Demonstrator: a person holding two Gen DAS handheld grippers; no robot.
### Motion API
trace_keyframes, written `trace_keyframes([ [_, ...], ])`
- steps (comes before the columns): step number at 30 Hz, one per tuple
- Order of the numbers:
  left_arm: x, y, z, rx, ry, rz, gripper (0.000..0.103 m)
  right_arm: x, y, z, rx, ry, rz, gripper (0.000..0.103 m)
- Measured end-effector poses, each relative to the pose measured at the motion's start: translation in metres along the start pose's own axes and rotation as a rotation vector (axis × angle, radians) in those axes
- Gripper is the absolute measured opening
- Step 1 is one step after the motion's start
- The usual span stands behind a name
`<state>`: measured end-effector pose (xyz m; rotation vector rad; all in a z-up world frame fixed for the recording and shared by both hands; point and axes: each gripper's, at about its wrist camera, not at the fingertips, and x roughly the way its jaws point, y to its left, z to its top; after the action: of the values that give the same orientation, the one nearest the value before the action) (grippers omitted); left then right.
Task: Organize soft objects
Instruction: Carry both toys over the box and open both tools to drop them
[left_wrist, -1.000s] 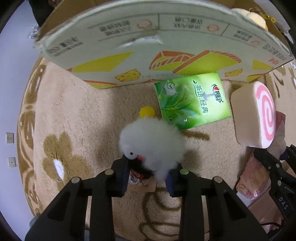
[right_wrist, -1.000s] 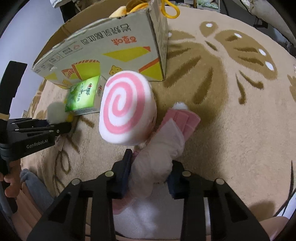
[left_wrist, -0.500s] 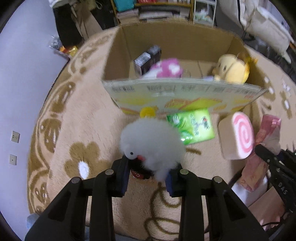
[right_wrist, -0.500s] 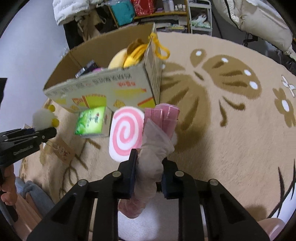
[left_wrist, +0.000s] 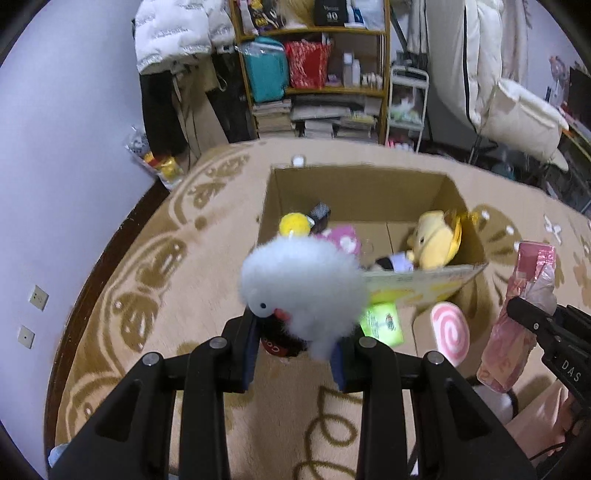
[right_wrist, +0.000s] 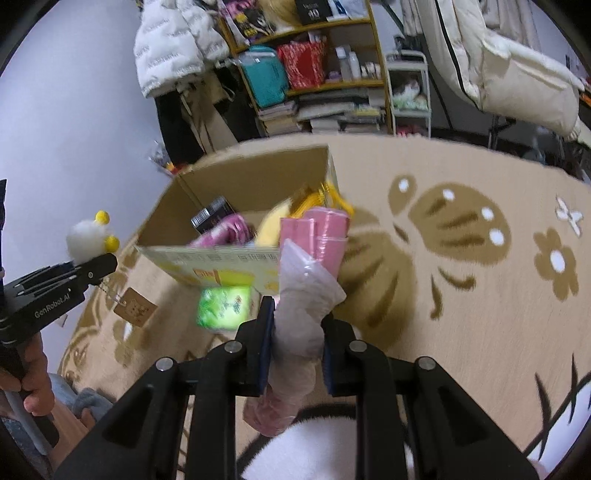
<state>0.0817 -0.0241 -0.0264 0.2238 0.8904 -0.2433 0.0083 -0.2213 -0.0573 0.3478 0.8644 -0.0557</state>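
Observation:
My left gripper (left_wrist: 295, 349) is shut on a fluffy white bird toy (left_wrist: 301, 286) with yellow feet, held in the air before the open cardboard box (left_wrist: 369, 188). The toy also shows in the right wrist view (right_wrist: 88, 234). My right gripper (right_wrist: 297, 349) is shut on a pink pack in clear plastic wrap (right_wrist: 314, 258), held above the rug near the box (right_wrist: 236, 184). The pack also shows in the left wrist view (left_wrist: 517, 317). The box holds a yellow plush (left_wrist: 436, 238), a pink plush (left_wrist: 341, 238) and a dark packet (left_wrist: 319, 214).
A swirl-roll cushion (left_wrist: 448, 334) and a green tissue pack (left_wrist: 380, 323) lie on the beige patterned rug (left_wrist: 177, 266) in front of the box. Shelves (left_wrist: 314, 70), hung coats and a padded chair (left_wrist: 517, 114) stand behind. A paper tag (right_wrist: 135, 312) hangs from the bird toy.
Both grippers have risen high with their loads. The box interior has come into view, and the cushion and tissue pack now lie far below.

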Motion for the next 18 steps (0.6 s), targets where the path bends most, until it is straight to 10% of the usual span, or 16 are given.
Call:
trace_keyframes([
  [18, -0.004, 0.013, 0.053, 0.029, -0.148, 0.078, 0.03, 0.004, 0.029, 0.07, -0.112, -0.121, 0.028, 0.02],
])
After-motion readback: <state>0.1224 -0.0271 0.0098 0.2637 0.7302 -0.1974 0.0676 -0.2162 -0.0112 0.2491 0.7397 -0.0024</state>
